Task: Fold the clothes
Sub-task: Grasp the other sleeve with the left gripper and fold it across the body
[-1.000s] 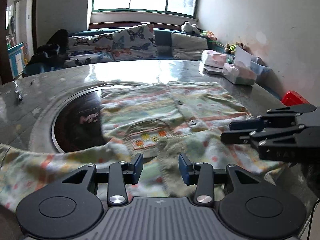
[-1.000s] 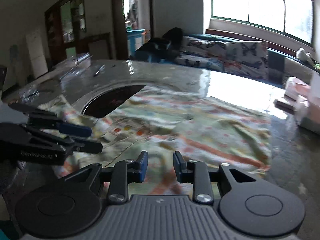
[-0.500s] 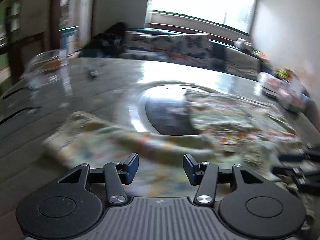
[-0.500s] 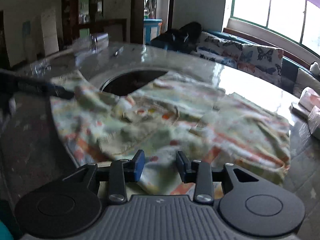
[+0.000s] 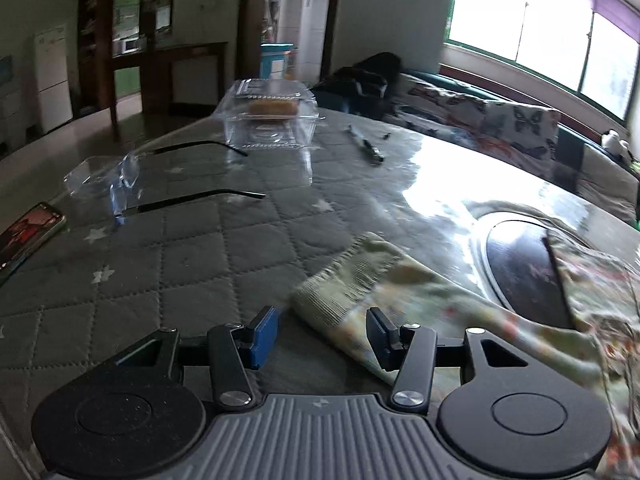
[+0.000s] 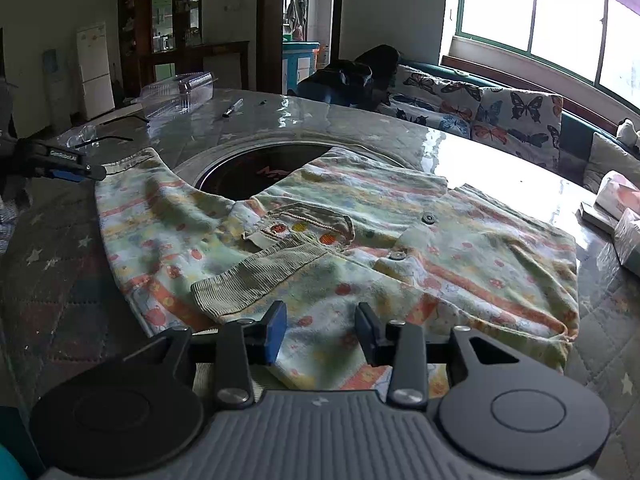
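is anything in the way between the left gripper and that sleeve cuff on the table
Nothing visible. The left gripper is open just short of the sleeve cuff, with only bare table cover between them. The glasses and phone lie well off to the side.

Bright window point(image 6: 568, 20) on my right, glare on the glossy table point(image 5: 400, 184). Butterfly-print sofa point(image 6: 500, 120) under it. Dark cabinet point(image 6: 168, 28), white fridge point(image 6: 94, 68) and open doorway point(image 6: 308, 12) beyond.

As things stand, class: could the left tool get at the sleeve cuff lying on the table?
Probably yes: the left tool is open, the cuff lies just ahead of its fingers, and nothing sits between them.
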A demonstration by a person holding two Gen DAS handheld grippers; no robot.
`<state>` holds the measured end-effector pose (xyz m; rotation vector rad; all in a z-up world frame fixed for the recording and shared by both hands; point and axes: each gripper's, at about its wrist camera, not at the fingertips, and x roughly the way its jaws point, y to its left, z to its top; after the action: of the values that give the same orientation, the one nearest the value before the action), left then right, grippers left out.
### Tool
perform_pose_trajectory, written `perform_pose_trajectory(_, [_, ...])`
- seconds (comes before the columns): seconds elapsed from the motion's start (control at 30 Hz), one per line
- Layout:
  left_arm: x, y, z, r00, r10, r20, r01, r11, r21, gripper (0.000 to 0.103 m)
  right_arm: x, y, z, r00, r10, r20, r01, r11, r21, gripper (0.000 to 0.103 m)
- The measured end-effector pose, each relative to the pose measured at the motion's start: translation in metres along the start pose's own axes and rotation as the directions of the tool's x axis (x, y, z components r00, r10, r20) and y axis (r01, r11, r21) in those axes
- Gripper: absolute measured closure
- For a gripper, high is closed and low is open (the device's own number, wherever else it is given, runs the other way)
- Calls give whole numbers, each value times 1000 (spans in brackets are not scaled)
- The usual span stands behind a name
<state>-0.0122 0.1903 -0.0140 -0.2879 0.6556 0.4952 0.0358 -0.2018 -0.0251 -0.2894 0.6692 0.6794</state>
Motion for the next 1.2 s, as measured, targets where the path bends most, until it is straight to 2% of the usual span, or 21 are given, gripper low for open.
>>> perform_pose_trajectory(0.1, [6, 0, 4, 1000, -7, -9, 7, 1000, -15, 53, 0, 0, 0, 1000, 0, 1, 0, 1000, 4, 64])
perform_pose_trajectory(0.2, [11, -1, 5, 1000, -3, -15, 2, 999, -34, 60, -1, -1, 0, 1000, -1, 4, 1, 1000, 8, 64])
perform_pose_trajectory(0.27, [13, -2, 7, 1000, 1, -15, -2, 999, -48, 74, -1, -1, 1, 1000, -1, 8, 1, 1000, 12, 64])
perform_pose_trajectory(0.3, [14, -1, 7, 1000, -2, -16, 1, 998, -58, 78, -2, -1, 1, 1000, -1, 10, 1, 1000, 15, 64])
perform_pose_trajectory(0.37, [15, 1, 9, 999, -35, -26, 32, 996, -84, 93, -3, -2, 1, 1000, -4, 16, 3, 1000, 21, 64])
perform_pose_trajectory(0.47, [10, -2, 13, 997, -69, -20, 66, 993, -102, 95, -5, -4, 1, 1000, -10, 27, 9, 999, 34, 64])
perform_pose_trajectory(0.6, [-13, -23, 19, 980, -198, 2, 197, 977, -86, 95, -10, -8, 1, 999, -18, 41, 16, 998, 53, 64])
perform_pose_trajectory(0.67, [-26, -42, 21, 960, -281, 4, 281, 958, -59, 95, -13, -11, 0, 999, -23, 47, 20, 998, 66, 64])
perform_pose_trajectory(0.77, [-44, -75, 25, 918, -397, -1, 397, 918, -12, 95, -19, -18, -3, 998, -39, 58, 34, 995, 92, 64])
perform_pose_trajectory(0.9, [-62, -129, 25, 848, -529, -30, 530, 847, 47, 95, -29, -31, -9, 995, -63, 73, 53, 989, 139, 64])
perform_pose_trajectory(0.97, [-68, -158, 20, 805, -590, -57, 593, 802, 74, 95, -35, -39, -13, 994, -79, 82, 64, 984, 166, 64])
perform_pose_trajectory(1.17, [-73, -224, -2, 689, -706, -162, 724, 679, 122, 95, -47, -62, -23, 989, -122, 87, 97, 964, 246, 64])
perform_pose_trajectory(1.2, [-72, -231, -6, 686, -704, -184, 727, 672, 137, 95, -49, -66, -25, 988, -126, 85, 100, 960, 262, 64])
